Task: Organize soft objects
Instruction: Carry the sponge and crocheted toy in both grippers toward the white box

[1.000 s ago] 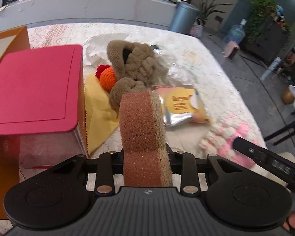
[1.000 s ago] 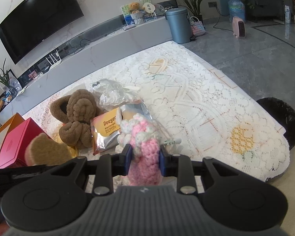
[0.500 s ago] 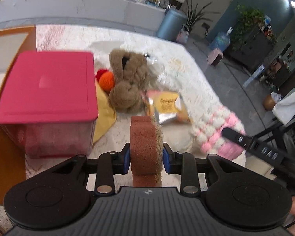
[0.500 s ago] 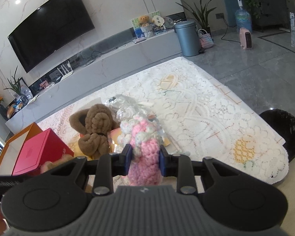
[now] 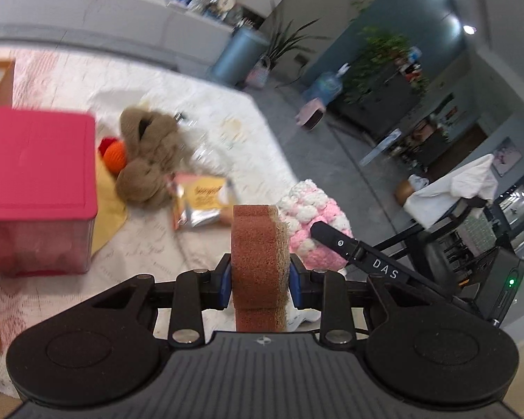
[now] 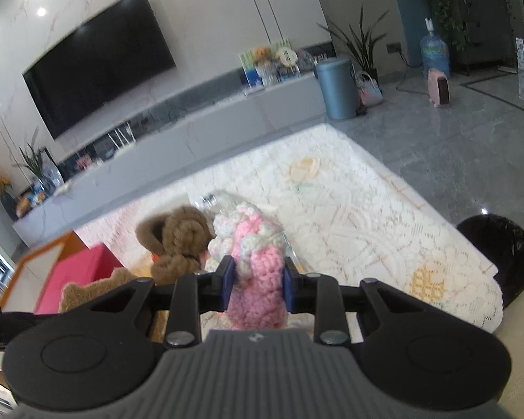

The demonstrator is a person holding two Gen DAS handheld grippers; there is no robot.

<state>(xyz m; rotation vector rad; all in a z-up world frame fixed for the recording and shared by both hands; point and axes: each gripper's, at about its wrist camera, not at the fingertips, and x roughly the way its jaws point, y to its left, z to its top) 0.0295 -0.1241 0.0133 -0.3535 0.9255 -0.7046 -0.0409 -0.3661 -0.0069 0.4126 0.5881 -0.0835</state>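
The left hand-held gripper (image 5: 260, 281) pointed forward and somewhat downward over the lace-covered bench (image 5: 150, 244), its jaws partly closed and pressed against both sides of a brown sponge (image 5: 258, 255) that stood upright between the blue pads. Ahead of it and to its left sat a clear box with a pink lid (image 5: 35, 160); farther ahead lay a brown plush toy (image 5: 146, 160) with an orange knitted ball (image 5: 117, 152) touching its left side, and a yellow snack packet (image 5: 202, 202) just beyond the sponge's tip.

The right hand-held gripper (image 6: 256, 284) was tilted down at a similar angle, jaws narrowed onto a pink-and-white crocheted piece (image 6: 253, 262), which bulged out above and below the pads (clearly squeezed, not just resting there). In the left wrist view that same crocheted piece showed just to the right of the sponge, with one black finger of the right gripper lying across it. Both soft things were held up off the bench, side by side and near each other. Beyond the right gripper, the plush toy lay slightly to its left, the pink-lidded box farther left.
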